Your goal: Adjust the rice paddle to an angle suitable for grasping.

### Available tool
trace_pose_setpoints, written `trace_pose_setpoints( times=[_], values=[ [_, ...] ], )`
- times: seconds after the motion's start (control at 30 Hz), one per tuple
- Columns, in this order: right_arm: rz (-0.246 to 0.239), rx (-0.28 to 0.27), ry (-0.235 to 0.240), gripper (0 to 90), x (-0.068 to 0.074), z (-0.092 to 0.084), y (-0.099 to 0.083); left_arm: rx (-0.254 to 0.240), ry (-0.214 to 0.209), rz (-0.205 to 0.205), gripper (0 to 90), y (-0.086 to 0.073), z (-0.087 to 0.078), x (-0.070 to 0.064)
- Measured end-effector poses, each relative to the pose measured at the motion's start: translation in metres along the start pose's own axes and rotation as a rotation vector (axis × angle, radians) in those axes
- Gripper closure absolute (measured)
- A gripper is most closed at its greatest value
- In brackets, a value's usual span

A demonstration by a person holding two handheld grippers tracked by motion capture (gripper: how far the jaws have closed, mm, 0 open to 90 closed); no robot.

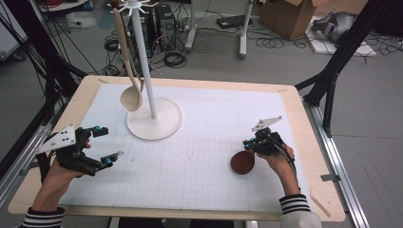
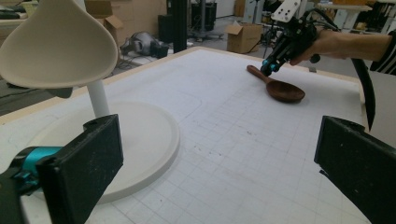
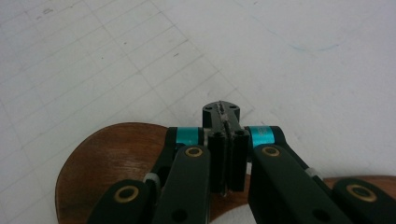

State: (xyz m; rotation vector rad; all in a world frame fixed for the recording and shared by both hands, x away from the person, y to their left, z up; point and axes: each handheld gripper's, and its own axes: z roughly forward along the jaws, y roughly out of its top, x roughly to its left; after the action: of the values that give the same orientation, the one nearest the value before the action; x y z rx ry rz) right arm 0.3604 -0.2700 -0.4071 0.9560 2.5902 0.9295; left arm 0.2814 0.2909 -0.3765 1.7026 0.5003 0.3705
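The dark brown wooden spoon [image 1: 243, 162] lies on the white gridded mat [image 1: 199, 156], its round bowl at about four o'clock from the mat's centre, not far from the mat's near edge. The right gripper [image 1: 249, 144] sits at the spoon's one o'clock side, right over the handle; in the right gripper view its jaws are pressed together above the handle [image 3: 369, 182], with the bowl [image 3: 112, 163] at their eight o'clock. Whether they pinch the wood I cannot tell from here. In the left gripper view that same gripper's tips [image 2: 270, 68] meet the handle close to the bowl.

Out at nine o'clock, near the mat's left edge, the left gripper [image 1: 110, 144] hangs with its jaws spread wide and nothing between them. The stretch of mat between the two grippers lies open.

At eleven o'clock stands the white hook stand [image 1: 147, 71] on its round base [image 1: 161, 124], a pale wooden ladle [image 1: 131, 97] hanging off it, bowl low beside the pole. The light wooden tabletop [image 1: 313, 156] rims the mat on every side.
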Motion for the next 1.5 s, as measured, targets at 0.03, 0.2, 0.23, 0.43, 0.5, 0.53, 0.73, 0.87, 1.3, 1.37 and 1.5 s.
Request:
trace_pose_setpoints(
  times=[0.03,0.2,0.23,0.43,0.5,0.53,0.73,0.87,1.3,1.37,1.5],
  values=[
    [0.002,0.008,0.002,90.0,0.001,0.002,0.001,0.0,-0.001,0.0,1.7,0.0,0.0,0.0],
    [0.001,0.026,0.033,90.0,0.006,0.008,0.006,0.001,-0.002,-0.001,1.7,0.0,0.0,0.0],
    [-0.002,0.029,0.037,90.0,0.007,0.01,0.007,0.0,-0.003,-0.002,1.7,0.0,0.001,0.0],
    [-0.024,0.06,0.053,90.0,0.014,0.017,0.01,0.001,-0.007,0.0,1.7,0.0,0.001,0.0],
    [-0.027,0.063,0.06,90.0,0.017,0.019,0.013,-0.001,-0.007,-0.002,1.7,0.0,0.001,0.0],
    [-0.033,0.07,0.068,90.0,0.018,0.021,0.014,-0.001,-0.007,-0.002,1.7,0.0,0.001,0.0],
    [-0.055,0.104,0.076,90.0,0.023,0.029,0.016,0.001,-0.003,-0.002,1.7,0.0,0.0,0.0],
    [-0.053,0.103,0.081,90.0,0.024,0.027,0.016,0.0,-0.002,-0.003,1.7,0.0,0.0,0.0],
    [-0.063,0.154,0.08,90.0,0.03,0.022,0.016,0.005,-0.004,-0.006,1.7,-0.001,0.002,0.0],
    [-0.068,0.157,0.077,90.0,0.03,0.021,0.015,0.006,-0.006,-0.006,1.7,-0.001,0.002,-0.001],
    [-0.075,0.164,0.078,90.0,0.032,0.019,0.014,0.007,-0.003,-0.006,1.7,-0.001,0.002,0.0]
  ],
)
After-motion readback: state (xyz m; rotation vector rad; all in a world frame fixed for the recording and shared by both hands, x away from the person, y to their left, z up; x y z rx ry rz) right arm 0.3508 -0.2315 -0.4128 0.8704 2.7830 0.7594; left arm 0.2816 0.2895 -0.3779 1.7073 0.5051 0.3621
